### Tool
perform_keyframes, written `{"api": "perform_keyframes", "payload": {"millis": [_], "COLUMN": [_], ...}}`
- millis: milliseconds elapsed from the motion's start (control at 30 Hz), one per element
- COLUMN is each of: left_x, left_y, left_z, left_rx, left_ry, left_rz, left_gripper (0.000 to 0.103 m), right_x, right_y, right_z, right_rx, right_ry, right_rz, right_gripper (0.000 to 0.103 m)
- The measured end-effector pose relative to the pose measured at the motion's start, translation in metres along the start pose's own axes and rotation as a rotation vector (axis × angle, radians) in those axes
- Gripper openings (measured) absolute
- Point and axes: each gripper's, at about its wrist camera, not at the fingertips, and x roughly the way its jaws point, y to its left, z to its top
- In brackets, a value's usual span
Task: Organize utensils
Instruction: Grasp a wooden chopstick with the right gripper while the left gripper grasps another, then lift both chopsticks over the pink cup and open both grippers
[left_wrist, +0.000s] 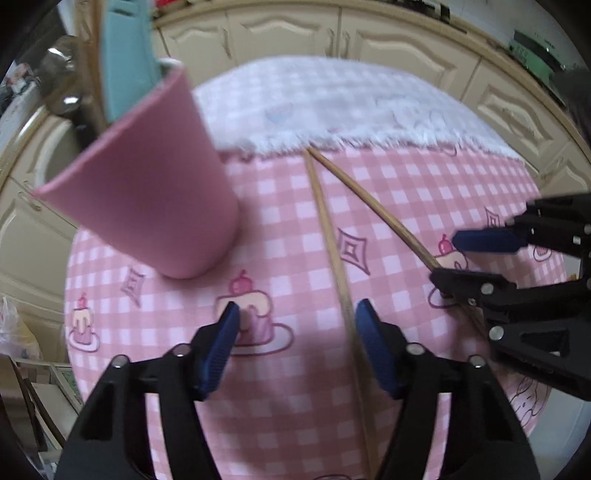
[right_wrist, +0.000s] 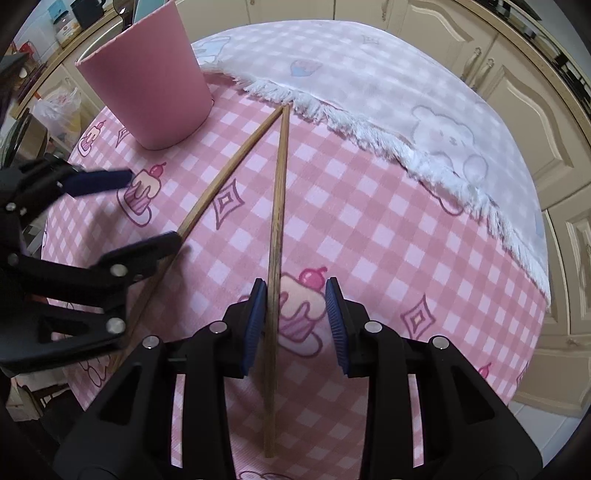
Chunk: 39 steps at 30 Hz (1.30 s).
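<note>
Two wooden chopsticks lie on the pink checked tablecloth (left_wrist: 424, 192), their far tips meeting at a white fringed cloth. One chopstick (left_wrist: 332, 254) runs between the fingers of my left gripper (left_wrist: 298, 306), close to the right finger; the pads stand apart from each other, open. The other chopstick (right_wrist: 277, 229) lies between the fingers of my right gripper (right_wrist: 296, 284), next to the left pad, with a wide gap to the right pad. A pink cup (left_wrist: 159, 206) stands upright at the far left. Each gripper shows in the other's view: the right gripper (left_wrist: 445, 256) and the left gripper (right_wrist: 154, 206).
The pink cup (right_wrist: 147, 81) holds a light blue handle (left_wrist: 125, 55) and thin wooden sticks (left_wrist: 94, 74). The white fringed cloth (right_wrist: 369, 92) with bear prints covers the table's far part. Cream cabinet doors (left_wrist: 295, 33) surround the table. A plastic bag (right_wrist: 59, 107) sits beyond the left edge.
</note>
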Motion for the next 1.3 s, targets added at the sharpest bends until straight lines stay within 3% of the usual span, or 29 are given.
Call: {"api": "perform_keyframes", "payload": {"millis": [100,167,233,267,300,333,567,833,1033,1300], "left_x": [0.006,0.007,0.009,0.009,0.008,0.008,0.0,-0.028,-0.072,-0.148], "left_y": [-0.01,-0.012,-0.013,-0.014,-0.016,-0.017,-0.022,-0.007,0.011,0.04], "left_z": [0.004,0.008,0.014,0.015,0.017,0.016,0.004,-0.013,-0.017,-0.014], "left_rx": [0.047,0.06,0.057,0.074,0.087,0.096,0.084,0.012,-0.052,-0.079], "left_ry": [0.027,0.049,0.067,0.069,0.07,0.073,0.018,-0.106,-0.281,-0.573], "left_rz": [0.024,-0.003,-0.025,-0.032,-0.036,-0.04,-0.083,-0.152,-0.182,-0.122], "left_gripper": [0.058,0.046,0.041,0.03,0.023,0.009,0.005,0.005,0.005,0.005], "right_x": [0.003,0.005,0.007,0.007,0.007,0.007,-0.005,-0.041,-0.076,-0.142], "right_y": [-0.001,0.004,0.001,0.001,0.0,-0.001,-0.019,-0.031,-0.031,-0.018], "right_z": [0.012,0.014,0.021,0.022,0.022,0.021,0.001,-0.019,-0.017,0.009], "right_rx": [-0.018,-0.037,-0.035,-0.039,-0.048,-0.049,0.044,0.139,0.169,0.15], "right_ry": [0.018,0.028,0.028,0.026,0.021,0.016,-0.047,-0.208,-0.36,-0.647], "right_rz": [0.024,0.026,0.027,0.022,0.02,0.022,0.105,0.179,0.228,0.291], "right_gripper": [0.032,0.031,0.023,0.011,0.007,0.007,0.006,0.006,0.006,0.006]}}
